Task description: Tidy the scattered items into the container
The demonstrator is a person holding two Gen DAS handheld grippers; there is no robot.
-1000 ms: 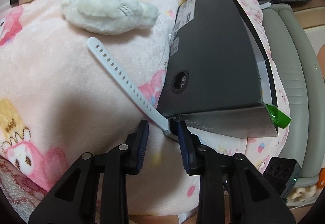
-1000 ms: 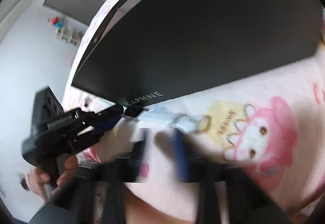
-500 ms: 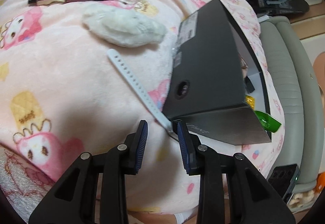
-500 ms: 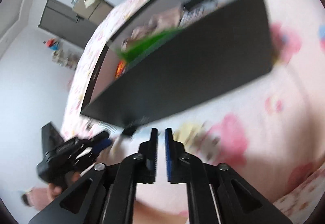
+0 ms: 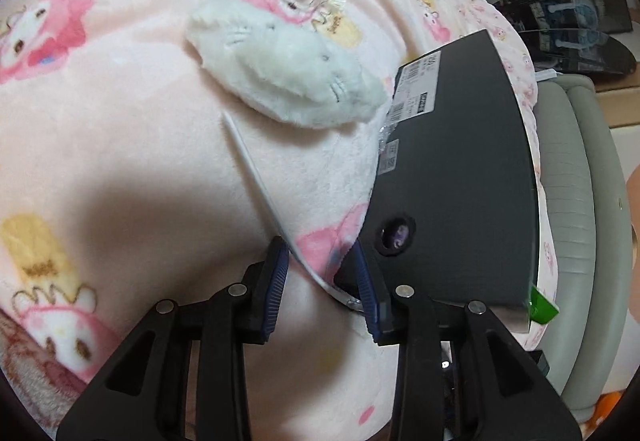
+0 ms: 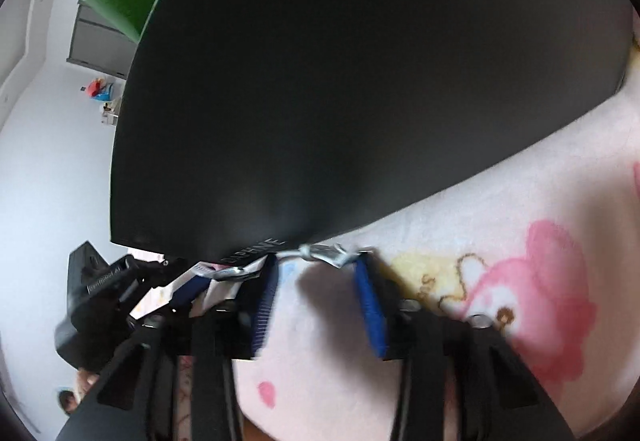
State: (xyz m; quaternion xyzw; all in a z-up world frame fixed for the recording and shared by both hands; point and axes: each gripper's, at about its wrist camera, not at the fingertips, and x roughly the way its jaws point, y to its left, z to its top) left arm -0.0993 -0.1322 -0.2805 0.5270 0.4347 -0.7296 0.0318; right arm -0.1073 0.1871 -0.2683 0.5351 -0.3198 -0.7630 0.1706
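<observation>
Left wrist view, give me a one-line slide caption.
Left gripper opening around a white strap beside the black box, plush toy beyond.

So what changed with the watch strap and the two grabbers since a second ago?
The white watch strap has tipped from flat onto its edge. The left gripper now straddles it, jaws opening. The right gripper, shut before, is opening beside the buckle. The black box and plush toy stayed put.

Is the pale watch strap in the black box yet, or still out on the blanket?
Out. The pale watch strap lies on the pink blanket beside the black box.
</observation>
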